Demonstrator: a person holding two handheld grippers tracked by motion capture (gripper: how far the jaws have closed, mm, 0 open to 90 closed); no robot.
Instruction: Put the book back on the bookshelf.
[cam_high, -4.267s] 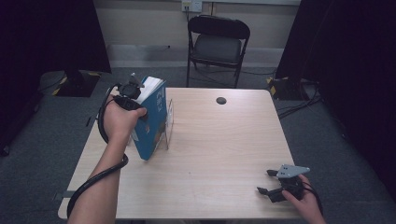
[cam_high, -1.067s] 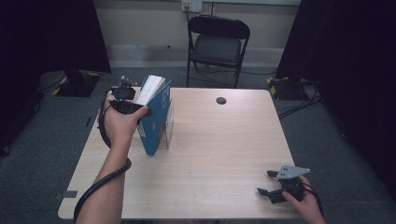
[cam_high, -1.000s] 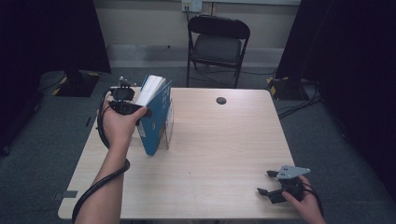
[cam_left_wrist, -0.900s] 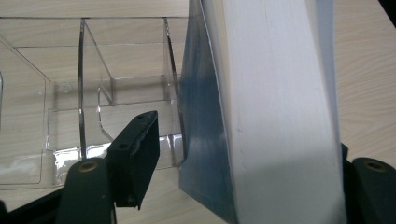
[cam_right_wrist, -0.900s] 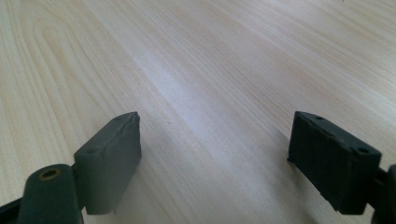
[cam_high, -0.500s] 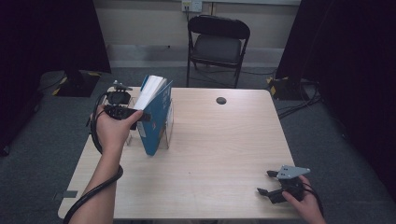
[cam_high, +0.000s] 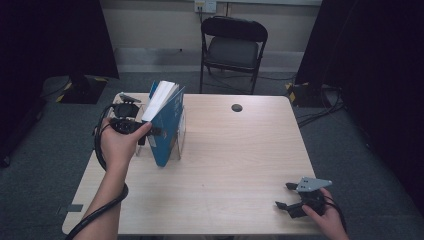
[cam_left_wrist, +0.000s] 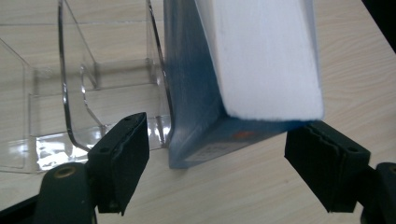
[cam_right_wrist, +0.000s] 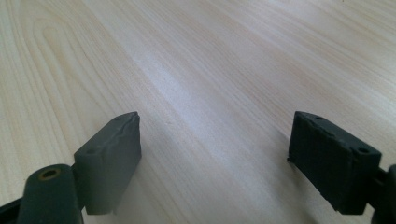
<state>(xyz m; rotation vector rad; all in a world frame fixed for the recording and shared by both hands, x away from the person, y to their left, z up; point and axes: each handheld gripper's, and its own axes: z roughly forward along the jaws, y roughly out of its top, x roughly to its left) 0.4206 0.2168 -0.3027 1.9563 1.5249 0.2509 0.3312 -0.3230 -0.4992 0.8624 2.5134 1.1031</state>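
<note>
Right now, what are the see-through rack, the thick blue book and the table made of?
The see-through rack looks like glossy clear plastic: the table shows through it. The thick blue book seems to be paper, with white page edges and a smooth cover. The pale table shows wood grain, perhaps laminate.

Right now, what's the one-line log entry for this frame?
left tongs: open, around book | book: leaning on clear rack | right tongs: open, over table

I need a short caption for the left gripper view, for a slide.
Open left gripper facing a blue book that leans against a clear acrylic holder on the wooden table.
</note>
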